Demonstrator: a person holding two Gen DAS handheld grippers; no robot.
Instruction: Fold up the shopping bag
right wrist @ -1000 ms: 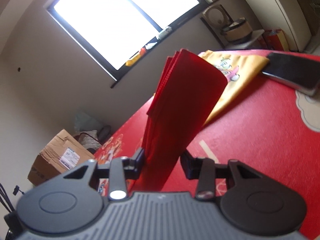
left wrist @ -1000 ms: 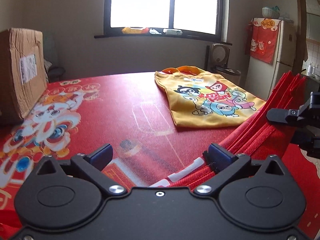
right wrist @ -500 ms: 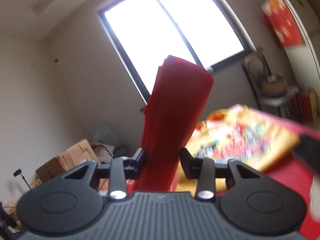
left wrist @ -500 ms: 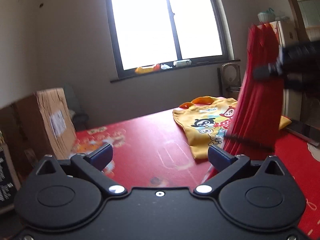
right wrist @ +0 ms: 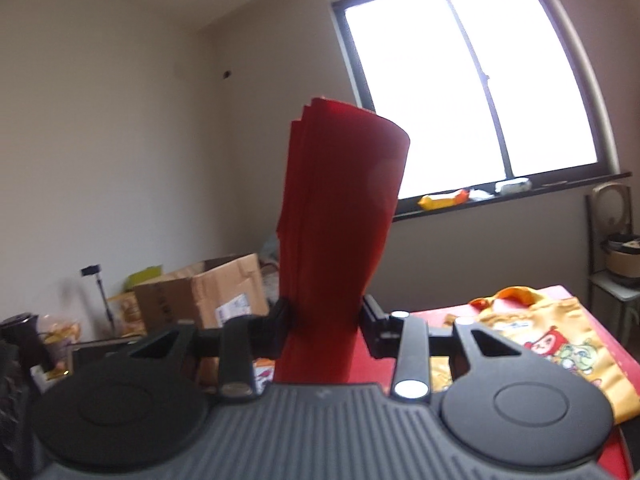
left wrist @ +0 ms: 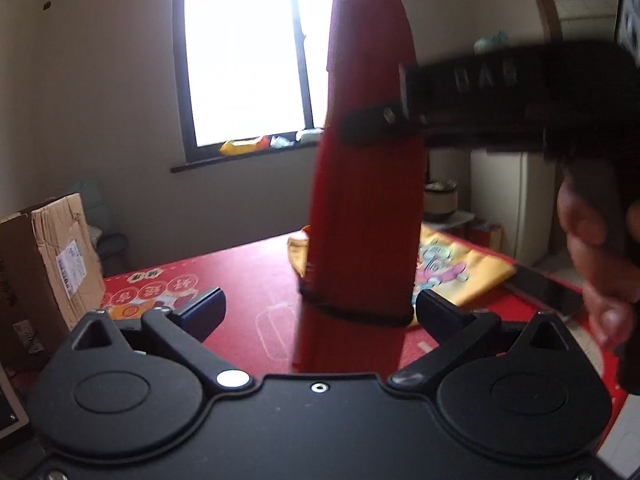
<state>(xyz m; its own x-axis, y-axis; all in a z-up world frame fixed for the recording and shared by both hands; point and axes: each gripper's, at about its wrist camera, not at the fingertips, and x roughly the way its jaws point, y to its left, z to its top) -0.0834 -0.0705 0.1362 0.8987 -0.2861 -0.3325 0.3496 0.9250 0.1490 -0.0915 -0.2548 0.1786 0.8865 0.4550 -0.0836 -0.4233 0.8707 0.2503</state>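
Room: dim kitchen-side space, bright window (right wrist: 472,92) behind, cardboard box (left wrist: 48,264) at left, fridge (left wrist: 516,204) at right.
Surface: red printed cloth (left wrist: 248,280); yellow cartoon bag (right wrist: 560,344) lies flat on it, near the far side, not in play.
Task item: red shopping bag (left wrist: 368,200), already pleated into a narrow strip, held up off the surface and standing roughly upright in both views.
Right tongs (right wrist: 326,320): partly closed, pads clamped on the strip across its width; in the left view they cross the bag high up, with the person's hand (left wrist: 596,256) on the grip below.
Left tongs (left wrist: 320,312): wide apart, nothing gripped. Lower end of the strip hangs in front of them, closer to the right-hand pad; contact not clear because of blur.
Step, judged: strip lifted clear, free lower end next to be caught for the lengthwise fold.
How to do it well: bring the left tongs onto the lower end squarely across all the layers, near the dark stitched band (left wrist: 356,312); close only once the pleats sit stacked between the pads.
Risk: pleats fanning out if the right grip slackens, or only the outer layers getting caught.
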